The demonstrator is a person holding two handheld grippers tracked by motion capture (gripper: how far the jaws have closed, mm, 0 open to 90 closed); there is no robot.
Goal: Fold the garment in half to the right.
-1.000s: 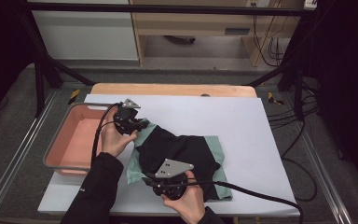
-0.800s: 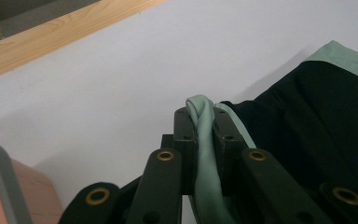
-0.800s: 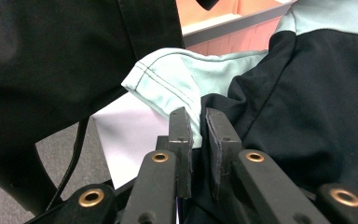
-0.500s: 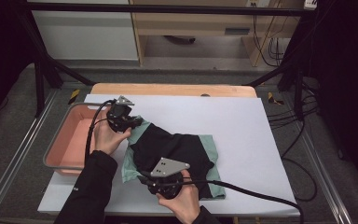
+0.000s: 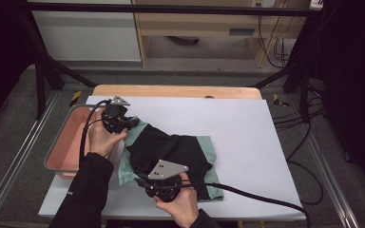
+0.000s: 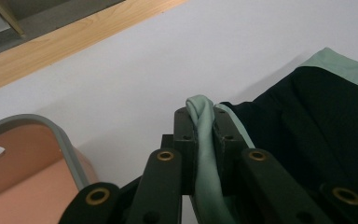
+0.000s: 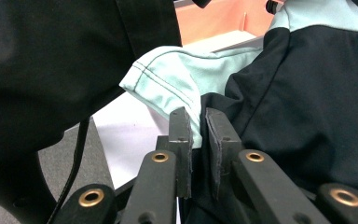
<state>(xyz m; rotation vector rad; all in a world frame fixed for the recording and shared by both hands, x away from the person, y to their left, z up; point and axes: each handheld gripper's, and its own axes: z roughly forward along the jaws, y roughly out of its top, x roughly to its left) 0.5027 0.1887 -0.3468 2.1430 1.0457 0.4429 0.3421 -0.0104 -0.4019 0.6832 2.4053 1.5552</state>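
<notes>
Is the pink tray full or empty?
Empty, as far as it shows: the pink tray has a bare bottom, and the clothes lie beside it.

hidden: green garment (image 5: 132, 137) mostly under black garment (image 5: 176, 152)

No readable text, labels or signs.

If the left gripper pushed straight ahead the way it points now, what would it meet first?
Probably bare white table cover, then the wooden edge. The left gripper is shut on the green cloth.
</notes>
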